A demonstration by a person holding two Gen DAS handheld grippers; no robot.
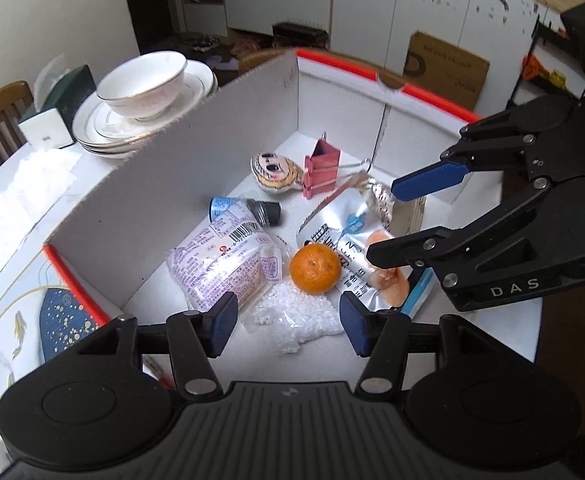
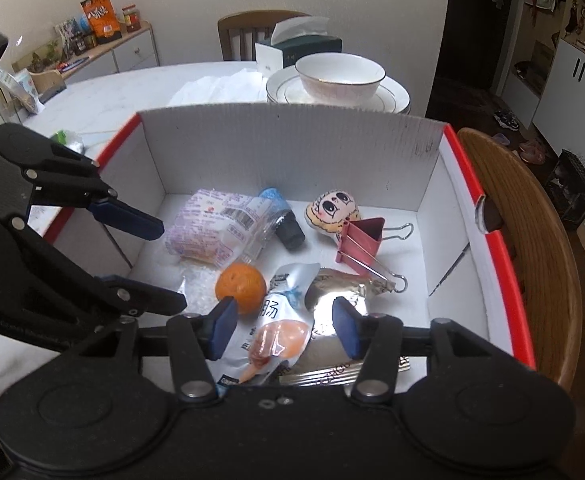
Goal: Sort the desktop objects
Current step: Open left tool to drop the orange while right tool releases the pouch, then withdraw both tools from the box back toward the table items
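Hovering both grippers over the white box on the counter, I find my left gripper part open and empty above the orange, just ahead, and my right gripper part open, straddling the sausage pouch, its length running away from me.

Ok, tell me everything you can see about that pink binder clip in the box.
The pink binder clip looks like painted metal with two silver wire handles, one folded out flat, one pointing toward the box corner. It lies on its side on the white floor of the cardboard box, near the far corner. It rests against the small cartoon-face charm, and one handle reaches the foil packet. Neither gripper touches it.
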